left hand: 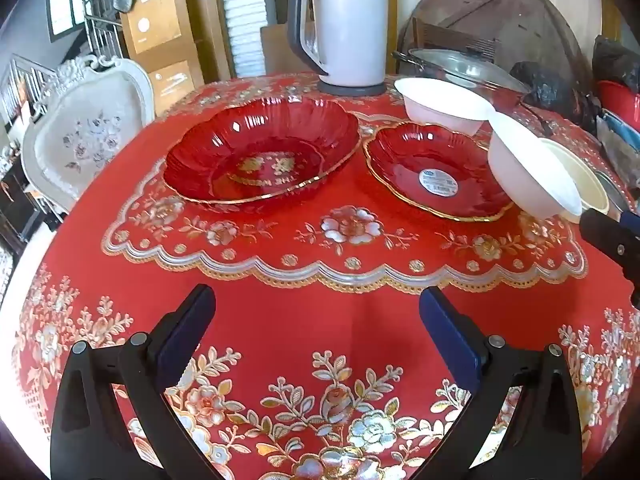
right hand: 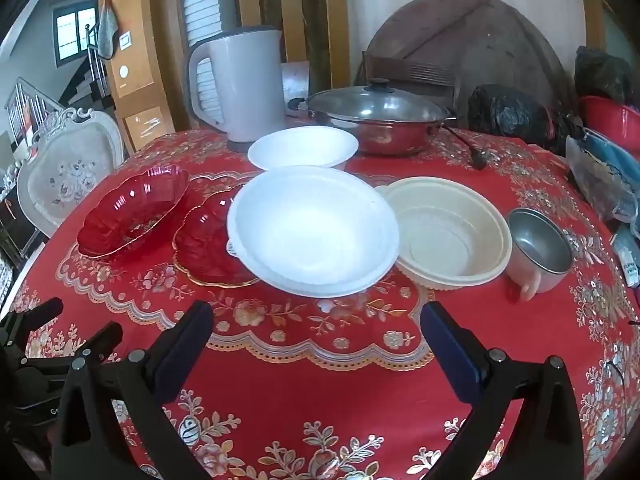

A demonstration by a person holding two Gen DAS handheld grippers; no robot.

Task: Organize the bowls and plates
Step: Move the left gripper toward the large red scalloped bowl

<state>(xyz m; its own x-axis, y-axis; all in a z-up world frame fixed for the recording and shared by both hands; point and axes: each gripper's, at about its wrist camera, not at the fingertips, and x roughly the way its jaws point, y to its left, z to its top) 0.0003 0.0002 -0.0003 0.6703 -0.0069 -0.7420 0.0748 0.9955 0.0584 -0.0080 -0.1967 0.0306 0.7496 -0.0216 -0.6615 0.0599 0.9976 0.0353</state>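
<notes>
- Plates and bowls lie spread out ahead of both grippers, none stacked yet: judging by this, sorting has not begun.
- Left gripper [left hand: 316, 320] hangs over bare tablecloth [left hand: 320, 292] with its jaws spread wide, nothing between them.
- Ahead and slightly left of it sits the big red dish [left hand: 260, 152]; ahead to its right, the small red plate [left hand: 432, 168].
- Right gripper [right hand: 316, 336] is likewise spread wide and empty.
- Straight ahead of it, the near white bowl [right hand: 316, 232] leans tilted on the small red plate's edge; the far white bowl [right hand: 304, 148] sits beyond.
- Ahead to its right are the cream bowl [right hand: 448, 232] and, further right, a metal cup [right hand: 540, 248].
- Likely next move: the right gripper reaches forward, pinches the near white bowl's rim and lifts it clear of the red plate.
- That calls for a thin-rim grip; the tilted bowl may slide.
</notes>
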